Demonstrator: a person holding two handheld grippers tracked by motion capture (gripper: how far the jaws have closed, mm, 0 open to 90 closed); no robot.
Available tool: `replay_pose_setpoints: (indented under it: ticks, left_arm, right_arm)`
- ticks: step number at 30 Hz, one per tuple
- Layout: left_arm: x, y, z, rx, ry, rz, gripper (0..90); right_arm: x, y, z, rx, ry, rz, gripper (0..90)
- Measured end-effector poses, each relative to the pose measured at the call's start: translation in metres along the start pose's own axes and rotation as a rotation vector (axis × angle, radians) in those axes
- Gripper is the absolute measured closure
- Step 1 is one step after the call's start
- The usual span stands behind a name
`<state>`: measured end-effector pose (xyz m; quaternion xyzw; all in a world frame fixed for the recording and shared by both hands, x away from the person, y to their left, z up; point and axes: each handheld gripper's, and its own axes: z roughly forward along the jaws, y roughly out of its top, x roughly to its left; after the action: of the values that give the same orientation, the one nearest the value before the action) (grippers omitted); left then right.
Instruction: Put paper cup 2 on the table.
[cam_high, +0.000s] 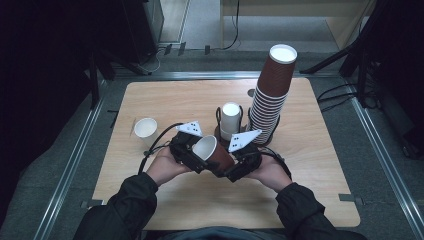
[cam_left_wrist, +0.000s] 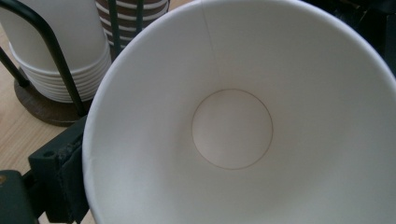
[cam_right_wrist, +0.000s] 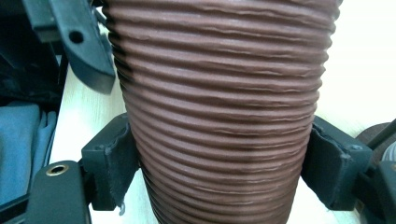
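A brown ribbed paper cup (cam_high: 214, 152) with a white inside hangs tilted above the table's front middle, its mouth turned up and to the left. My right gripper (cam_high: 232, 167) is shut on its lower body; in the right gripper view both pads (cam_right_wrist: 114, 163) press the ribbed wall (cam_right_wrist: 224, 116). My left gripper (cam_high: 192, 152) meets the cup at its mouth. The left gripper view looks straight into the white inside (cam_left_wrist: 233, 130), with one pad (cam_left_wrist: 70, 172) against the outside of the rim and the other jaw hidden behind the cup.
A tall leaning stack of brown cups (cam_high: 272, 95) and a short stack of white cups (cam_high: 231, 120) stand in a black wire holder just behind the grippers. A single white cup (cam_high: 145, 128) stands upright on the wooden table (cam_high: 310, 190) at the left.
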<state>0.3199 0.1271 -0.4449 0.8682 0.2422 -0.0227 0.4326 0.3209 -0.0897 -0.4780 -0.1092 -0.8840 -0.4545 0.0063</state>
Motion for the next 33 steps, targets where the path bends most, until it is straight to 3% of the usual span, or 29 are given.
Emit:
replay_pose_setpoints:
  ticks: [2,4,14,21,27,30,33]
  left_arm:
    - [0.0,0.0,-0.001,-0.012,0.015,0.008,2.2]
    - [0.001,0.0,-0.002,-0.025,0.001,-0.008,4.6]
    - [0.004,0.003,-0.002,0.01,-0.015,-0.021,8.0]
    - [0.005,0.003,-0.006,0.034,-0.012,-0.029,8.3]
    - [0.008,0.002,-0.015,0.047,0.039,-0.006,8.2]
    - [0.011,0.001,-0.02,0.047,0.047,-0.019,8.2]
    - [0.014,0.0,-0.024,0.066,0.065,-0.014,8.2]
  right_arm:
    - [0.0,0.0,0.001,-0.007,-0.006,-0.008,20.4]
    - [0.0,0.0,0.001,-0.007,-0.009,-0.012,20.4]
    - [0.0,-0.002,0.001,0.0,-0.024,-0.017,20.1]
    - [-0.002,-0.003,0.004,0.036,0.002,0.049,13.8]
    - [-0.006,-0.006,-0.001,0.049,-0.016,0.064,13.7]
    - [-0.006,-0.008,-0.004,0.069,-0.012,0.09,13.7]
    - [-0.005,-0.008,-0.007,0.055,-0.022,0.083,13.7]
